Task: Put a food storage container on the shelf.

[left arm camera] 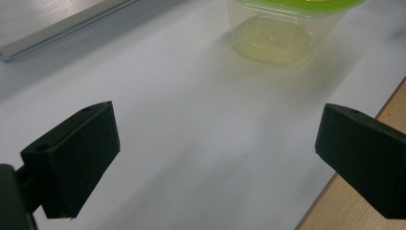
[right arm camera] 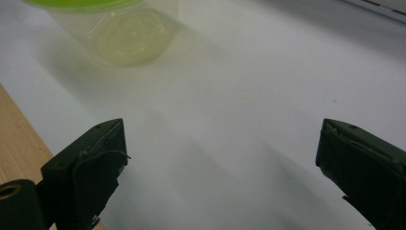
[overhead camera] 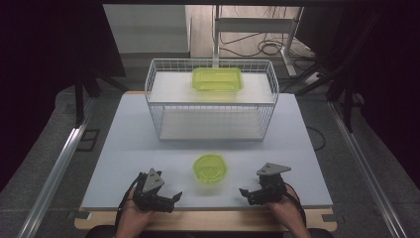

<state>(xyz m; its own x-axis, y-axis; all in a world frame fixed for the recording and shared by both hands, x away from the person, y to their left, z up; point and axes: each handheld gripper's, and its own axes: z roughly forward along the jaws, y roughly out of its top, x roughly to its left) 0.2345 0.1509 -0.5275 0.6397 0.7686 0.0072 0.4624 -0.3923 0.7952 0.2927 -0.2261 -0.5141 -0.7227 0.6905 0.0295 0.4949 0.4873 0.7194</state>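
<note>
A small clear tub with a green lid (overhead camera: 210,168) stands on the pale table top (overhead camera: 124,148) near its front edge, between my two grippers. To its left my left gripper (overhead camera: 174,201) points toward it, open and apart from it. In the left gripper view the tub (left arm camera: 282,28) sits ahead of the left gripper (left arm camera: 215,129), whose wide jaws hold nothing. My right gripper (overhead camera: 245,196) is to the tub's right, open. The right gripper view shows the tub (right arm camera: 119,33) at upper left, beyond the empty right gripper (right arm camera: 222,139).
A white wire rack (overhead camera: 210,99) stands at the back of the table, with a rectangular green-lidded container (overhead camera: 217,79) on its top shelf. A wooden edge (left arm camera: 344,211) borders the table's front. Metal rails run along the floor on both sides.
</note>
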